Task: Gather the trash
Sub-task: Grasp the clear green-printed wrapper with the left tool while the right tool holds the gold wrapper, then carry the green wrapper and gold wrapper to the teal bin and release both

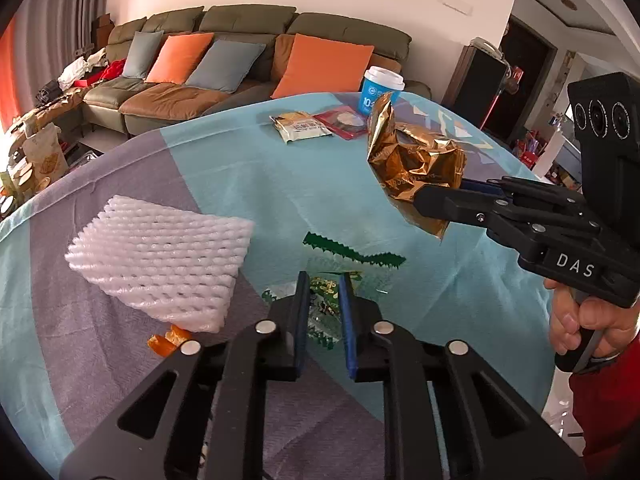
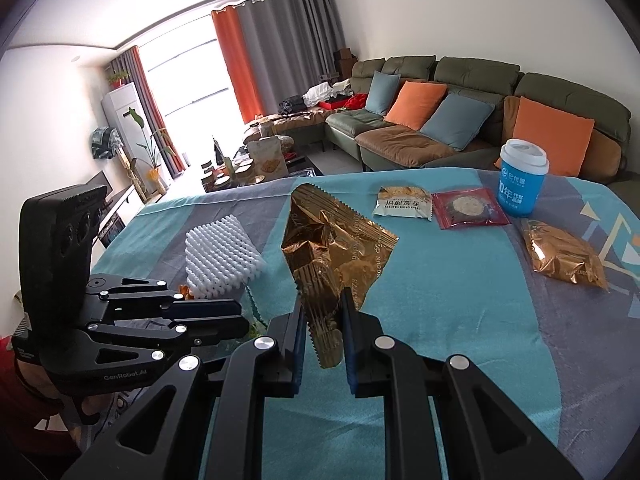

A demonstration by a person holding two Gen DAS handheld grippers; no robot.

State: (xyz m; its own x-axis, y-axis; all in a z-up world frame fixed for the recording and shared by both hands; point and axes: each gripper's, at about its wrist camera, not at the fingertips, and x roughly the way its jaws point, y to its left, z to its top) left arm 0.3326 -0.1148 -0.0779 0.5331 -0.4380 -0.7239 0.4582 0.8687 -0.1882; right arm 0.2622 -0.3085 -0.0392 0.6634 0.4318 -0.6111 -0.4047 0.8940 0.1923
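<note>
A: Between the blue pads of the left gripper (image 1: 325,280), what exactly is that?

B: A clear wrapper with green print and a zigzag green edge (image 1: 352,254), lying on the tablecloth (image 1: 280,200). The pads sit close on either side of it and look to be pressing its near end; it rests flat on the cloth.

A: And the right gripper (image 2: 323,308)?

B: Clamped tight on a crumpled gold wrapper (image 2: 336,248), held up clear of the table. The wrapper's serrated bottom edge hangs down between the fingers.

A: What lies nearest the green wrapper?

B: To its left, a white foam fruit net (image 1: 160,256), and touching the net's near corner, a bit of orange peel (image 1: 168,340). From the left wrist view the right gripper and its gold wrapper hang to the right, with a hand (image 1: 584,320) in a red sleeve (image 1: 600,400) on the handle.

A: Farther out?

B: A second gold wrapper (image 2: 564,256) lies flat on the right part of the cloth. Beyond it, near the far edge, a pale snack packet (image 2: 404,202) beside a red packet (image 2: 472,208), and a blue paper cup with a white lid (image 2: 520,178) standing upright just right of the red one.

A: And behind the table?

B: A green-brown sofa (image 2: 460,80) with orange and blue-grey cushions, then grey and orange curtains (image 2: 276,52) at the window.
</note>
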